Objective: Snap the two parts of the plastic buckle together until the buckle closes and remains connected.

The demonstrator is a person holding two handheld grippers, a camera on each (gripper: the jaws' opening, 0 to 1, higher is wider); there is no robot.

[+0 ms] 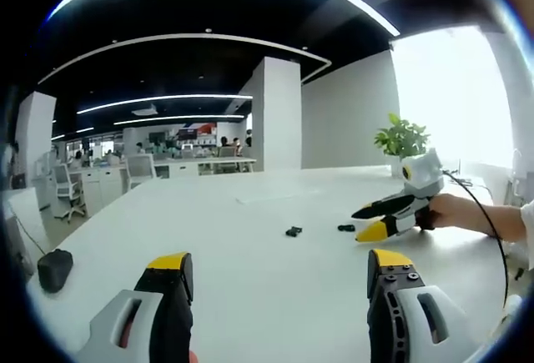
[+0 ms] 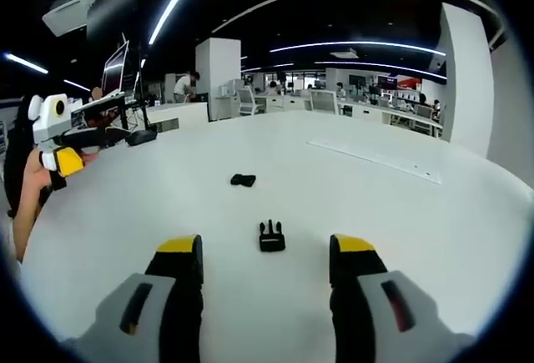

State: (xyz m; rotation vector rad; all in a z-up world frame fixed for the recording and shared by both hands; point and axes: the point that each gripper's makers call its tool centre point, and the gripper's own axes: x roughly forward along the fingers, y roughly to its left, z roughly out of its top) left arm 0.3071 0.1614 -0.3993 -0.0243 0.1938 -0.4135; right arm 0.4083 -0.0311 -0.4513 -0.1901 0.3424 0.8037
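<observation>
- With both tools empty and their jaws standing apart, you've got nothing gripped yet. Right tool (image 2: 265,271) hangs just short of the pronged buckle half (image 2: 271,237), which lies flat on the white table (image 2: 400,213) between the jaw tips and a bit ahead of them.
- The other buckle half (image 2: 243,180) sits further out on the table, well apart from the first. In the left gripper view both show as small dark bits, (image 1: 294,231) and (image 1: 346,228), w/ your right tool (image 1: 364,223) just beside the nearer one.
- Left tool (image 1: 279,275) is far from both pieces, jaws wide.
- Risk 1: the parts are small, low and flat. Close too high and the jaws prob. skate over the piece or flick it across the smooth table.
- Risk 2: grab the pronged half across its prongs and you'd likely squeeze them in or cover the mating end, so no snap.
- Risk 3: which way the far half's opening faces is too small to tell. Check before mating, else misaligned halves may jam.
- Risk 4: a pushed piece could slide out of both views.
</observation>
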